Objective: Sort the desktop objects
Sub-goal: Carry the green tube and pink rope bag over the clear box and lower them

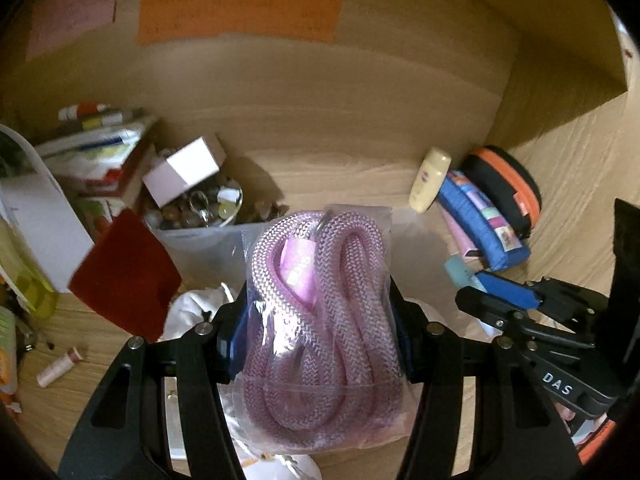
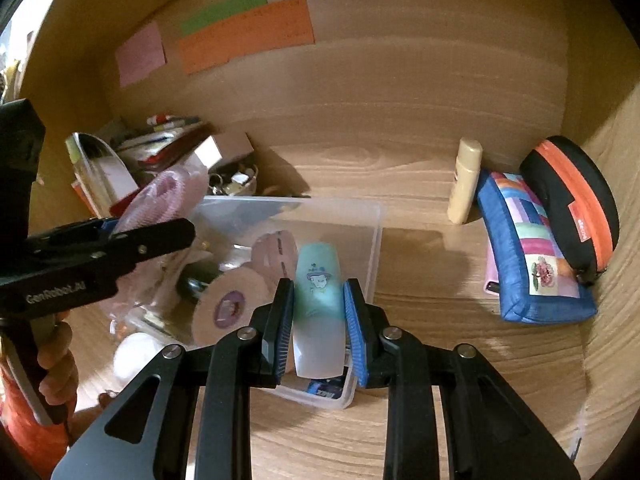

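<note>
My left gripper (image 1: 320,328) is shut on a clear bag of pink braided rope (image 1: 320,320) and holds it above the clear plastic bin (image 1: 200,248). The same bag shows in the right wrist view (image 2: 160,196), with the left gripper (image 2: 120,236) at the left. My right gripper (image 2: 318,320) is shut on a pale green tube with a cartoon print (image 2: 318,304), held over the bin (image 2: 372,248). The right gripper also shows in the left wrist view (image 1: 508,300). Inside the bin lie a white round pad with a purple label (image 2: 230,304) and a pink object (image 2: 276,252).
A cream bottle (image 2: 464,184), a blue patchwork pouch (image 2: 528,256) and a black-and-orange case (image 2: 572,200) stand at the right by the wall. A bowl of small items (image 1: 200,208), a white box (image 1: 184,168), stacked books (image 1: 100,140) and a red cloth (image 1: 124,276) crowd the left.
</note>
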